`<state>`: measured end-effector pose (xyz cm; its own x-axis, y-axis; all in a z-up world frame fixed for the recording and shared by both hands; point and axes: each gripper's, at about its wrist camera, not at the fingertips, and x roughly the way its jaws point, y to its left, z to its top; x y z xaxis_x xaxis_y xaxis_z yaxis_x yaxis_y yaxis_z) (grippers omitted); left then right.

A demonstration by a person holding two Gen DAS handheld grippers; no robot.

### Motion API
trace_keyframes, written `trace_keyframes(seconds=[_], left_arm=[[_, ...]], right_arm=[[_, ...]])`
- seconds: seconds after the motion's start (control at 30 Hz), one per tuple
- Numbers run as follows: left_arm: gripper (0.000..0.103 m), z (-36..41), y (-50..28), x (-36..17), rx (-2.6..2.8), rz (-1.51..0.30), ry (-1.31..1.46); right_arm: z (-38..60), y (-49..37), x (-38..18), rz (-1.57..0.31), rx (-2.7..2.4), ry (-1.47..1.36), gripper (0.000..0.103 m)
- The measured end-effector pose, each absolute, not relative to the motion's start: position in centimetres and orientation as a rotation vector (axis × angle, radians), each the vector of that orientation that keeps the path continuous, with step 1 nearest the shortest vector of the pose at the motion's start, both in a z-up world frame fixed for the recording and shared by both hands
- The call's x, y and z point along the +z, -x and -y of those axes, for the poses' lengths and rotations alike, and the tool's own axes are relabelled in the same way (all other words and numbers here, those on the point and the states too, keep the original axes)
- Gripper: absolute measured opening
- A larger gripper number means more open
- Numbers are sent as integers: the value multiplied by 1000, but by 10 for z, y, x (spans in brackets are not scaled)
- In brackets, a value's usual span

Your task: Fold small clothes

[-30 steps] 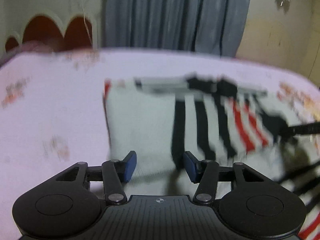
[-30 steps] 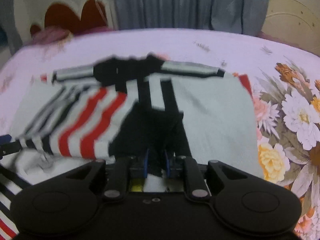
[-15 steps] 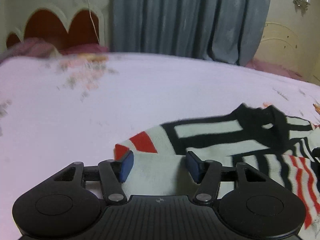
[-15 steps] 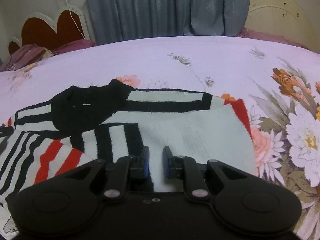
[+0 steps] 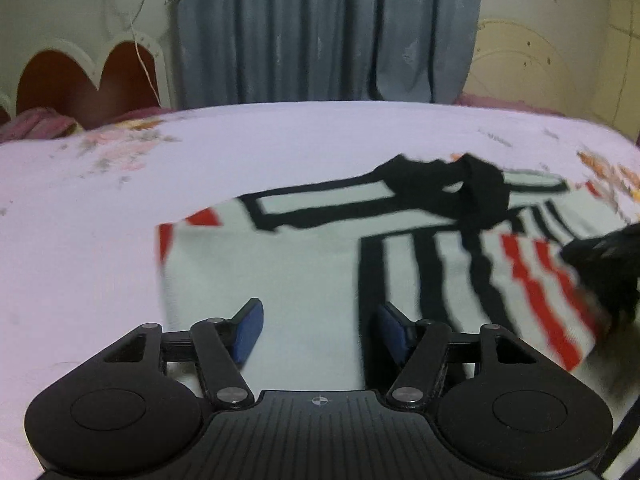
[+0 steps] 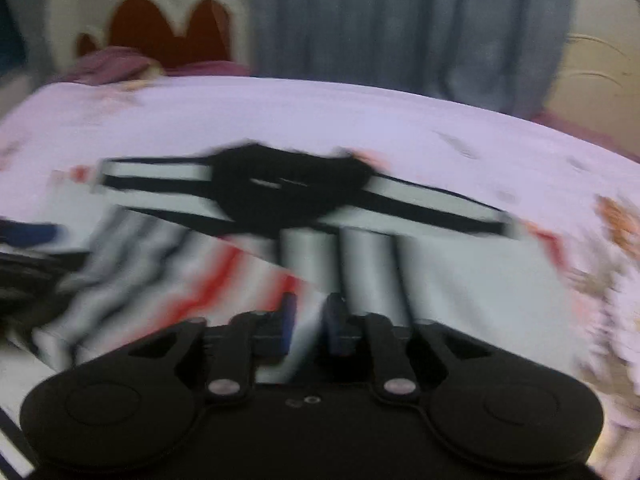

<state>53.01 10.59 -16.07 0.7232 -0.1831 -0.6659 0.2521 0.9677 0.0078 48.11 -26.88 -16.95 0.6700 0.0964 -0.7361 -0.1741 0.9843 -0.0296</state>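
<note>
A small white sweater (image 5: pixel 300 272) with a black collar (image 5: pixel 452 188) and black and red stripes lies flat on the bed. One red-striped sleeve (image 5: pixel 540 280) is folded across its body. My left gripper (image 5: pixel 320 320) hovers over the white left part, its jaws opening with nothing between them. In the blurred right wrist view, my right gripper (image 6: pixel 312 320) is over the sweater (image 6: pixel 460 280) near the striped sleeve. Its jaws are closing to a narrow gap where cloth shows. Blur hides whether the pads press on it. The right gripper (image 5: pixel 600 264) shows dark at the left view's right edge.
The bed sheet (image 5: pixel 120 220) is pale pink with flower prints (image 6: pixel 616 240) towards the right side. A scalloped headboard (image 5: pixel 80 80) and pillows stand at the far left, grey curtains (image 5: pixel 320 28) behind the bed. The left gripper's blue pad (image 6: pixel 32 234) shows at the right view's left edge.
The right gripper let go of the black cloth it held up a second ago, then narrowed again. The left gripper moved from the sweater's corner over its white body, jaws wider.
</note>
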Motion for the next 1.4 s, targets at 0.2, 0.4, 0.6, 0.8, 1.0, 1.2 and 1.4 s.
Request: trace_keyframes(seconds=[0.2, 0.4, 0.6, 0.8, 1.0, 1.2, 1.4], left_arm=[[63, -79, -513, -135, -255, -691, -84], [64, -58, -479, -154, -268, -724, -132], [64, -107, -462, -157, -259, -743, -39], [64, -99, -459, -151, -201, -728, -57], [64, -103, -457, -152, -214, -734, -81], [67, -97, -457, -159, -198, -738, -130], [67, -91, -450, -150, -153, -744, -148]], right_arm=[[254, -475, -150, -780, 161, 137, 26], [228, -447, -166, -839, 261, 151, 23], [300, -439, -169, -832, 60, 75, 32], [311, -421, -144, -769, 72, 9, 21], [311, -421, -159, -832, 60, -21, 23], [309, -433, -166, -866, 94, -63, 35], [304, -422, -146, -820, 101, -47, 36]])
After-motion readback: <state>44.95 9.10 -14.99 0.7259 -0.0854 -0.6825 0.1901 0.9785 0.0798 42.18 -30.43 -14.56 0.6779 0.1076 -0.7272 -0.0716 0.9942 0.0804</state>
